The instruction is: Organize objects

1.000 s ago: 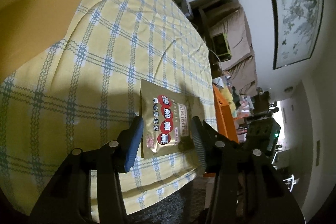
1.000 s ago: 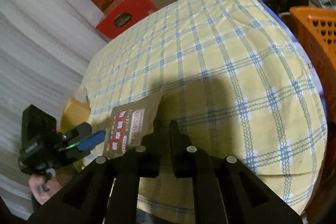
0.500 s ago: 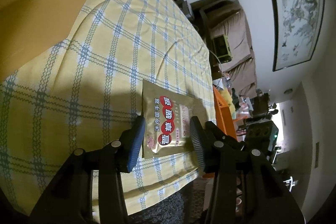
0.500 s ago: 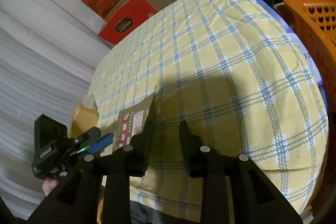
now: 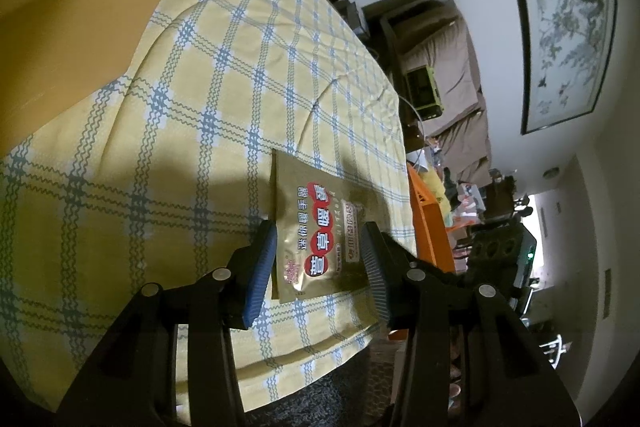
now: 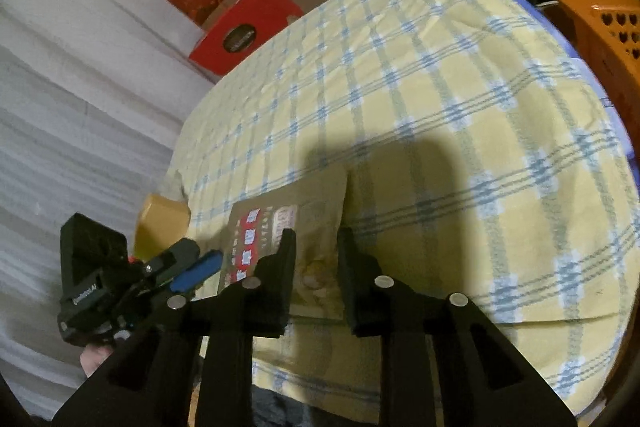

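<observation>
A gold packet [image 5: 316, 231] with red-and-white printing lies flat on the yellow checked tablecloth [image 5: 200, 87], near the table's front edge. My left gripper [image 5: 318, 259] is open, its blue pads [image 5: 264, 263] standing on either side of the packet's near end without pressing on it. In the right wrist view the same packet [image 6: 280, 219] lies beneath my right gripper [image 6: 316, 247]. Its black jaws are closing with a gap still between them, and the packet shows through that gap ungripped. My left gripper [image 6: 192, 261] sits at the packet's left end.
A tan cardboard box [image 5: 72, 7] stands at the table's left end. An orange basket [image 6: 608, 35] is beside the table on the right. Red boxes [image 6: 244, 31] are stacked behind the far edge. A hand [image 6: 94, 359] holds the left gripper.
My right gripper was shut at the packet's edge, then opened while that edge stood lifted. The packet now lies flat and the jaws have narrowed. The left gripper has stayed put.
</observation>
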### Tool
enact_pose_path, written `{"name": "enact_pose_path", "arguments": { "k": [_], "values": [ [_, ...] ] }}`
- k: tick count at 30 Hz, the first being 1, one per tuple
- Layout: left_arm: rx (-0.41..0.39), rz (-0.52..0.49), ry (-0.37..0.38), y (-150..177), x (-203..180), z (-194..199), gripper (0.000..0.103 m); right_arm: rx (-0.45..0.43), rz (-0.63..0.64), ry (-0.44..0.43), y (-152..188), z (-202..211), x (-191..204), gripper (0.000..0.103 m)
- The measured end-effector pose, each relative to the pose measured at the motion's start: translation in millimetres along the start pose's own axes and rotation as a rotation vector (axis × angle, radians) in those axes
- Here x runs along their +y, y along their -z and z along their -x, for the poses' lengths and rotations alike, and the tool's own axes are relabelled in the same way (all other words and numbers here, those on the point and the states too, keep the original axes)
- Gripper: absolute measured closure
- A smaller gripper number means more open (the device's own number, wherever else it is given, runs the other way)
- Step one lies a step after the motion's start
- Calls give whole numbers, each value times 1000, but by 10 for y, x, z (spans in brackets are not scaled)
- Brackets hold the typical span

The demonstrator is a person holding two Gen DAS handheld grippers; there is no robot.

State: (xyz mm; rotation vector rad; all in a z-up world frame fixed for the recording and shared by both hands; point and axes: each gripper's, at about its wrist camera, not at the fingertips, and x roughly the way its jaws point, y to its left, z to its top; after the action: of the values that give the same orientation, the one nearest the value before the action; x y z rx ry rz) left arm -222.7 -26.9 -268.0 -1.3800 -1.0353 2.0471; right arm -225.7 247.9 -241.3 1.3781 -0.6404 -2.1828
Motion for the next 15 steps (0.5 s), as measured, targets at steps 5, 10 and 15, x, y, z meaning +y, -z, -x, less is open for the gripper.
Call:
{"name": "enact_pose_path", "arguments": {
  "k": [5,10,15],
  "values": [
    [-3,11,15,-2,27,22,62,0,2,17,39,-34,39,97],
    [-10,45,65,-27,91,65,59,-1,-34,-58,40,-38,20,99],
    [0,49,98,-47,63,20,59,29,-26,-82,111,-103,50,99]
  ]
}}
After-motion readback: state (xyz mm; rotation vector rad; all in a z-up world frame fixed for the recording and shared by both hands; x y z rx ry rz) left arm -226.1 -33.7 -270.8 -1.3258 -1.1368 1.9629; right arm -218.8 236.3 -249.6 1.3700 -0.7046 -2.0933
